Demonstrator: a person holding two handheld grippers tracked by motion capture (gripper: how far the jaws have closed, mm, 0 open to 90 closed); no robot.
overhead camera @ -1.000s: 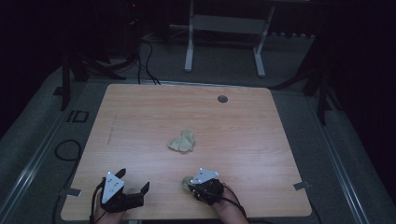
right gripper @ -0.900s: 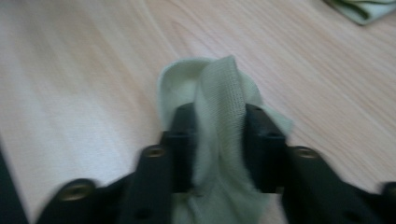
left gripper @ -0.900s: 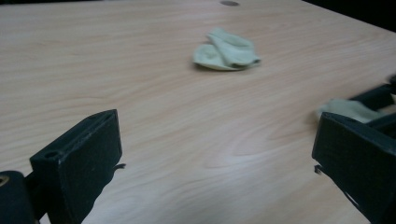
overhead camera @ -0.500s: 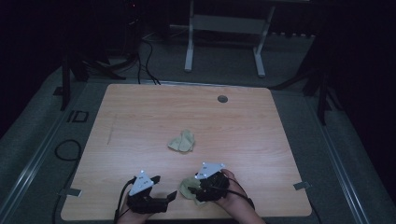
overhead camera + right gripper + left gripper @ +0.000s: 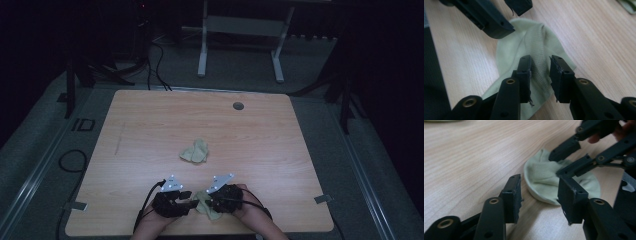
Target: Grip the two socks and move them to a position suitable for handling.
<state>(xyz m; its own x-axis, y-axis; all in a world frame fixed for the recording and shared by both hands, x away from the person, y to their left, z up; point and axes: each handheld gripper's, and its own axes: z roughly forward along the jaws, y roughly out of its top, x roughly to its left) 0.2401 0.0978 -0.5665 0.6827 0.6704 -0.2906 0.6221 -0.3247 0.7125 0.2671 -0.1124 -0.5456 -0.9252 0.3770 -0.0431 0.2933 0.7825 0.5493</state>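
Holding both claws low over the near edge of the pale wood-grain table (image 5: 150, 125), my forearms come in from the bottom of the high view and angle inward so the two tools meet nose to nose.

Item 1, my left black two-jaw gripper (image 5: 186, 204): hand wrapped round its body, jaws pointing toward the other tool. Its jaws have just been closing. In the left gripper view they stand spread with a clear gap, bare table between them; one pad (image 5: 571, 200) sits just at the rim of the sock, but I cannot tell whether it touches.

Item 2, my right black two-jaw gripper (image 5: 540, 75): in the high view it lies just beside the left one (image 5: 207, 197), jaws pointing back at it. Its jaws have just been closing too. In the right gripper view they stand either side of a raised ridge of the sock's ribbed knit, with one pad against the cloth and a sliver of space at the other; the ridge is gathered between them.

Item 3, the crumpled pale green knitted sock (image 5: 544, 178): lies flat on the table between the two tools, near the front edge (image 5: 207, 207). Soft rounded outline, smooth knit at the margins, a coarser ribbed band running through the middle, folded over itself.

Item 4, a second crumpled pale green sock (image 5: 195, 151): bunched near the table's centre, well apart from both claws.
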